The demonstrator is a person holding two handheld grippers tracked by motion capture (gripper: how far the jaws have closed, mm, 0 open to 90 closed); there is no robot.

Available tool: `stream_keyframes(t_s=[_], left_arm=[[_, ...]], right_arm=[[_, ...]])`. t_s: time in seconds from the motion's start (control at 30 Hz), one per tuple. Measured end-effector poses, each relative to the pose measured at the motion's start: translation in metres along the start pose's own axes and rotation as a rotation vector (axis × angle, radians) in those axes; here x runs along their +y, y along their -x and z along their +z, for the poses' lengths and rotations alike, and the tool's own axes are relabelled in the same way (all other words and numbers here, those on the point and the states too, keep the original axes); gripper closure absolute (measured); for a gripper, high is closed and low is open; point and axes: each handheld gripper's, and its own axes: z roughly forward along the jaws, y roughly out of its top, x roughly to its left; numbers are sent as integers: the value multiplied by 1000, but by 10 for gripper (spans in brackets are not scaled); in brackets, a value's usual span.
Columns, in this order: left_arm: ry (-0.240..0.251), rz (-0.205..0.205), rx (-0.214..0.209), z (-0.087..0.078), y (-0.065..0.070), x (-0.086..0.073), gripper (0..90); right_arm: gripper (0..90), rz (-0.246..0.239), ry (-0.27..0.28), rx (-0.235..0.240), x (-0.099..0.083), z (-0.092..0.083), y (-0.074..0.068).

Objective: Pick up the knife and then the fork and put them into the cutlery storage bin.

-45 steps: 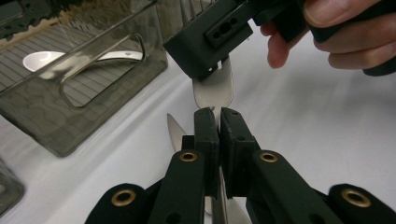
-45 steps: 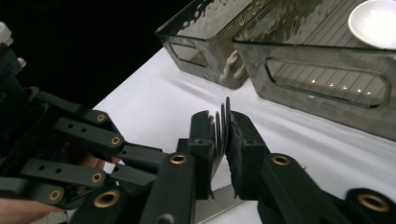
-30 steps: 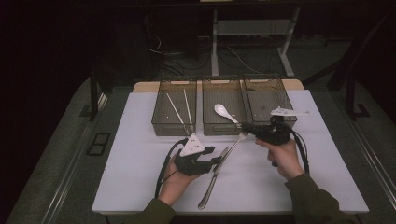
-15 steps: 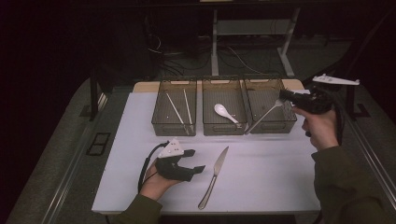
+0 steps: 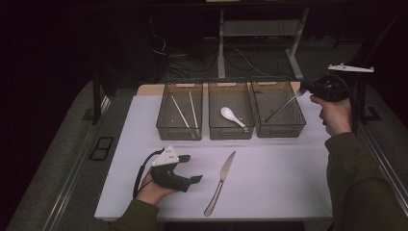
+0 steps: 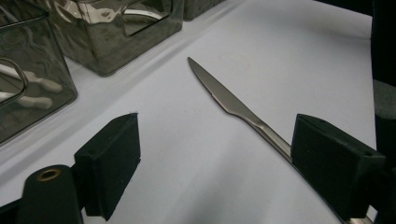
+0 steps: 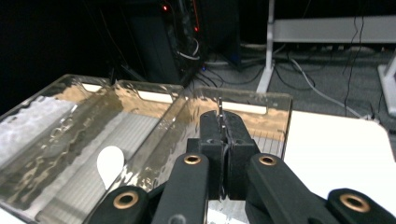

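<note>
A table knife lies on the white mat, blade toward the bins; it shows close up in the left gripper view as the knife. My left gripper rests on the mat just left of it. Its jaws have just been opening and the left gripper stands open, nothing pressed between the pads; the knife's handle runs by the right-hand jaw. My right gripper is raised at the far right, shut on a slim metal utensil that slants down into the right bin. The right gripper shows its jaws closed together.
Three clear bins stand in a row at the mat's back. The left bin holds chopsticks, the middle bin a white spoon. Table edges drop to dark floor with cables and a stand behind.
The right gripper has risen and swung right from mid-table to beside the right bin, carrying the utensil. The left gripper has drawn back left from the knife, and its jaws stand wider.
</note>
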Motion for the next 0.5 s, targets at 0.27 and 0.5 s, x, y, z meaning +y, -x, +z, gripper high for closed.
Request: stream_keyframes(t_s=[0.27,0.5], left_arm=[[5,0,-4,1,0,0,119],[0,6,-10,1,1,0,119]], right_arm=[[882,-6,-89,-4,-12,34,3],[882,14,-153,22,-22,55,5]])
